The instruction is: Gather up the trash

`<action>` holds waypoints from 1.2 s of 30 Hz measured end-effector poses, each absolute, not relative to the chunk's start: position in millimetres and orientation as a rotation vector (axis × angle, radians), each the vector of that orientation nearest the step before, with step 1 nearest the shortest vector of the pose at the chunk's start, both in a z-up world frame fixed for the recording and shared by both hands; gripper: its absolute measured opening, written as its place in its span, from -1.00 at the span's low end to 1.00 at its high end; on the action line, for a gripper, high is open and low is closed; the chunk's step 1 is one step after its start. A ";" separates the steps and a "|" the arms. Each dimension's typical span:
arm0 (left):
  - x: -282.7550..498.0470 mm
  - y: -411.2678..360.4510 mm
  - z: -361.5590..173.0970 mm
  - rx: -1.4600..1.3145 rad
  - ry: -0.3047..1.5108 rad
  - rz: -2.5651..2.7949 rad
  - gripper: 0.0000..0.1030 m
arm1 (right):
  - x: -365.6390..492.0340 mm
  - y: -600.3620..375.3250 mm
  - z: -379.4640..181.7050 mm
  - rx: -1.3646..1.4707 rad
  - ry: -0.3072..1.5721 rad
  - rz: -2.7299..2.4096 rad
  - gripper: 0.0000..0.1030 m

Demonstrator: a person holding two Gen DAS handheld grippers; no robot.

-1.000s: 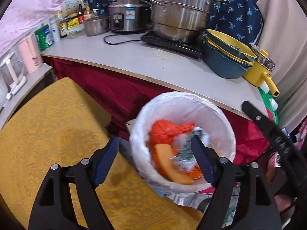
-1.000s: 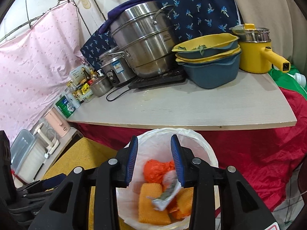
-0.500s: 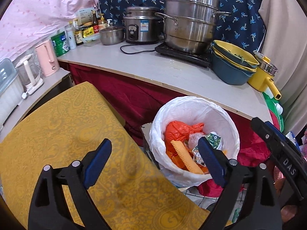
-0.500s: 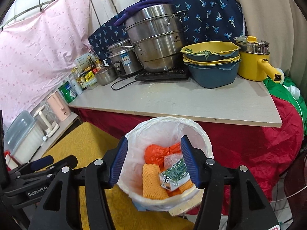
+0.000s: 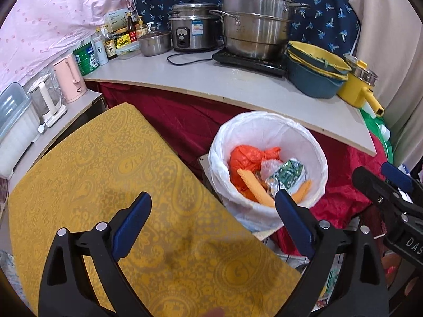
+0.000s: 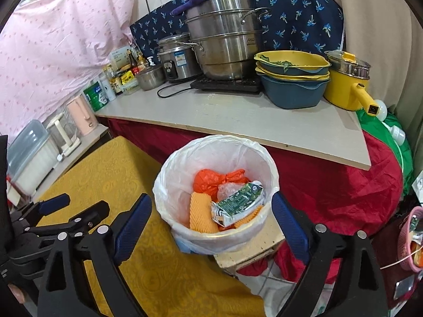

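Now the green carton [image 6: 239, 202] lies in the white-lined bin [image 6: 169, 185] beside the yellow table's [image 5: 87, 163] edge. Both the right gripper [image 6: 211, 224] and left gripper [image 5: 212, 223] stand spread and empty, the right's jaws having just been opening. This piece looks done; I see no other trash.

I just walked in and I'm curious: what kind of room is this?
Most likely a small home kitchen: a stacked steel steamer pot and rice cooker stand on the counter, with a lined trash bin below.

Left gripper [image 5: 212, 212] empty, jaws just opened wide, right gripper [image 6: 211, 214] at three o'clock, likewise spread, nothing held
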State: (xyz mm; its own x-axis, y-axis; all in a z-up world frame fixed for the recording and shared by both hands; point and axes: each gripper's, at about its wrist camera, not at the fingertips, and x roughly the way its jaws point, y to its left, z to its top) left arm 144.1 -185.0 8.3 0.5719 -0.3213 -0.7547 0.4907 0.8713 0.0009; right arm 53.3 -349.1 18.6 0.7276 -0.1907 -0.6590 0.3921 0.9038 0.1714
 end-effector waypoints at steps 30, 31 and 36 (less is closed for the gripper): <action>109.0 -170.7 5.6 0.229 0.871 -0.451 0.76 | 21.0 -328.7 11.3 0.268 0.706 -0.352 0.87; 109.1 -170.6 5.7 0.229 0.872 -0.450 0.76 | 20.4 -328.3 11.0 0.268 0.706 -0.352 0.87; 107.8 -170.6 4.4 0.236 0.867 -0.450 0.76 | 19.8 -328.5 10.4 0.266 0.704 -0.355 0.87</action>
